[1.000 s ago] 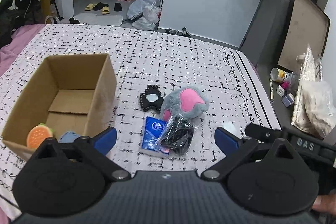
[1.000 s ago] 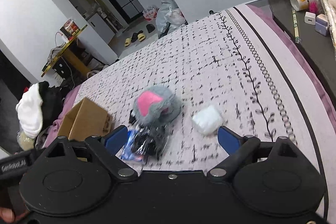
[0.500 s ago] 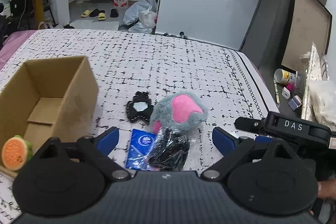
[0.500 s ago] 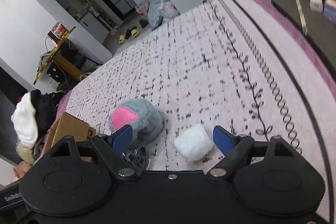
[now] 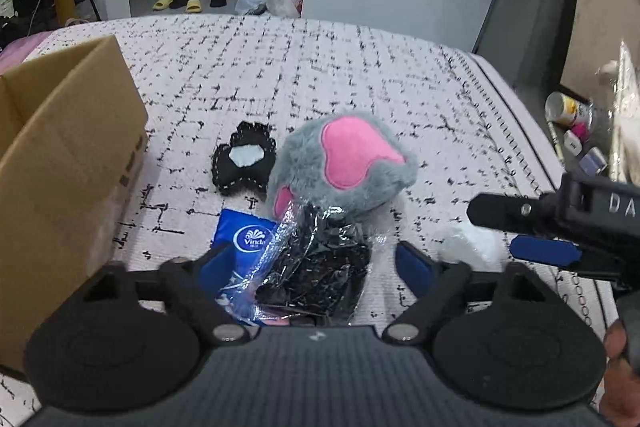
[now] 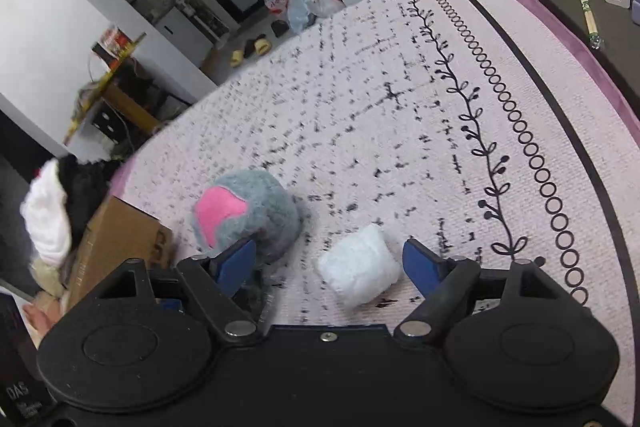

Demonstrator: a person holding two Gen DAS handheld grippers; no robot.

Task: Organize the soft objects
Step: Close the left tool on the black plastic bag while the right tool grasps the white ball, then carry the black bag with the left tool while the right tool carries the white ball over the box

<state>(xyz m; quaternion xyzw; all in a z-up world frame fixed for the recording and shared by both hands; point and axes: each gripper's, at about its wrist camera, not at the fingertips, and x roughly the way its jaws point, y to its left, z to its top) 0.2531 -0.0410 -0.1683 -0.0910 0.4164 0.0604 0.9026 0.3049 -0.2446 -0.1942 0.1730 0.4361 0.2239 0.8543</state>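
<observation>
the left claw (image 5: 314, 267) is spread wide over the bed (image 5: 360, 67) and grips nothing; between its blue fingers (image 5: 414, 265) lie a crinkled clear bag of black pieces (image 5: 320, 267) and, under the bag's left edge, a blue tissue packet (image 5: 244, 239). just ahead of that claw sits a grey plush with a pink patch (image 5: 344, 163), touching the bag's far end, and ahead and to the left of the claw is a small black stitched toy (image 5: 244, 163), apart from the plush by a narrow gap. a cardboard box (image 5: 60, 167) stands to the claw's left. the right claw (image 6: 330, 265) is also wide open and empty, low over the bed; a white soft bundle (image 6: 360, 271) lies between its fingers, nearer the right one, with no contact that can be made out. the grey plush is ahead of its left finger (image 6: 236, 265), partly hidden by it. in the left view the right claw reaches in from the right beside the white bundle.
</observation>
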